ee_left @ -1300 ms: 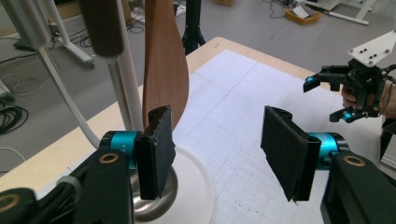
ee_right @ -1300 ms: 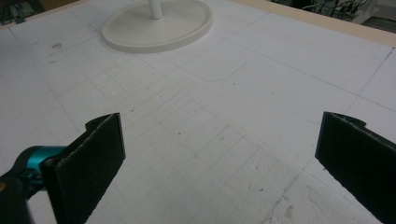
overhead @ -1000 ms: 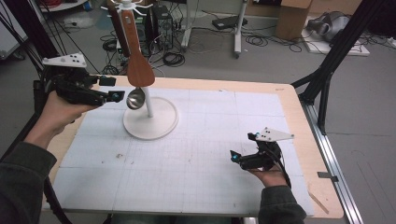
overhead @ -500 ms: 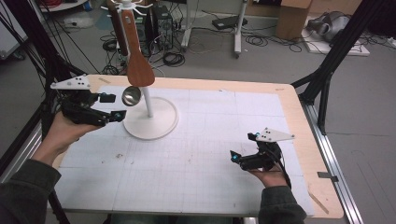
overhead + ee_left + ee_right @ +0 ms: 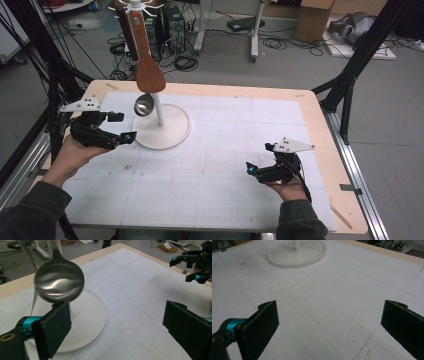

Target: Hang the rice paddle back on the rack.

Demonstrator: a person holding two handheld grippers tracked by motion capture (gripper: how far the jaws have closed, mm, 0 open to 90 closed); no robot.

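Note:
A white stand with a round base (image 5: 172, 136) and a thin pole rises at the back left of the table. From its top hooks hang a brown wooden spatula (image 5: 149, 75) and a shiny metal spoon (image 5: 144, 105). My left gripper (image 5: 123, 127) is low beside the base's left edge, below the spoon's bowl (image 5: 58, 281). Its jaws have just been opening, and nothing is between them (image 5: 117, 325). My right gripper (image 5: 259, 158) rests low at the front right, open over bare mat (image 5: 329, 322), pointing at the base (image 5: 297, 253).
A white gridded mat (image 5: 225, 150) covers most of the wooden table (image 5: 320, 125). Black frame legs stand at the table's left and right sides. Cables, a cardboard box and stands lie on the floor behind the table.
My left gripper has sunk from spoon height to just above the mat beside the base, and its jaws have spread wider. The right gripper has stayed put.

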